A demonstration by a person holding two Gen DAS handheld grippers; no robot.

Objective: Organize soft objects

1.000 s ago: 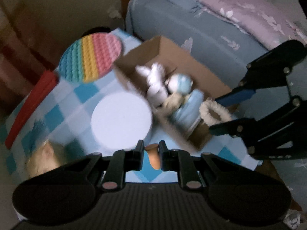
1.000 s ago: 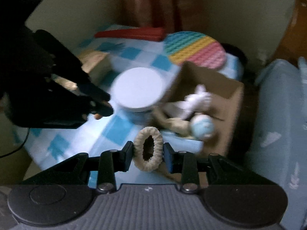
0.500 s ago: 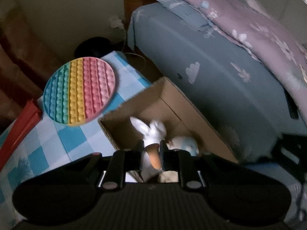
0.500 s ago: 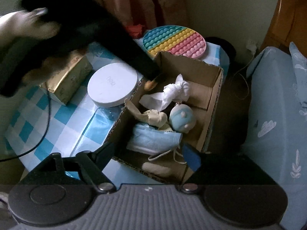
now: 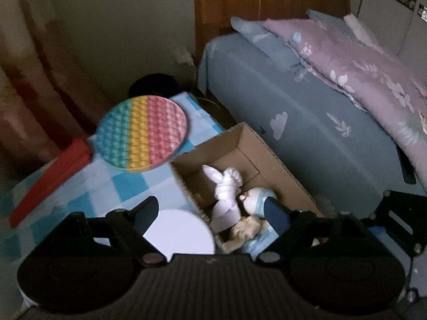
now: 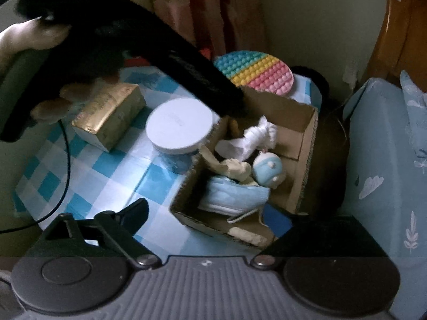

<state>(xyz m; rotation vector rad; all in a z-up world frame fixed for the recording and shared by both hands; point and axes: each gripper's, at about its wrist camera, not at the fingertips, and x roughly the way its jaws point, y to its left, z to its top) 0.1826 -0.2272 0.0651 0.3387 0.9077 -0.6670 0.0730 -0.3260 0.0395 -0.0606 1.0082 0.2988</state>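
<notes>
A cardboard box (image 6: 307, 144) stands on the blue checked table; it also shows in the left wrist view (image 5: 269, 160). In it lie a white cloth toy (image 6: 256, 138), a blue-and-white ball (image 6: 268, 169), a beige soft toy (image 6: 232, 166), a blue face mask (image 6: 237, 196) and a cream ring (image 6: 248, 236) at the near wall. My left gripper (image 5: 210, 213) is open and empty above the box's near-left edge. My right gripper (image 6: 208, 214) is open and empty over the box's near corner. The left tool (image 6: 186, 72) reaches over the box in the right wrist view.
A rainbow pop mat (image 5: 141, 133), a red flat object (image 5: 50, 178), a white round lid (image 6: 180, 128) and a gold-wrapped block (image 6: 109, 112) lie on the table. A blue bed (image 5: 307, 112) with a purple quilt stands right of the box.
My right gripper opened and let the cream ring go into the box. My left gripper carried a small orange thing over the box and opened; that thing is out of sight now.
</notes>
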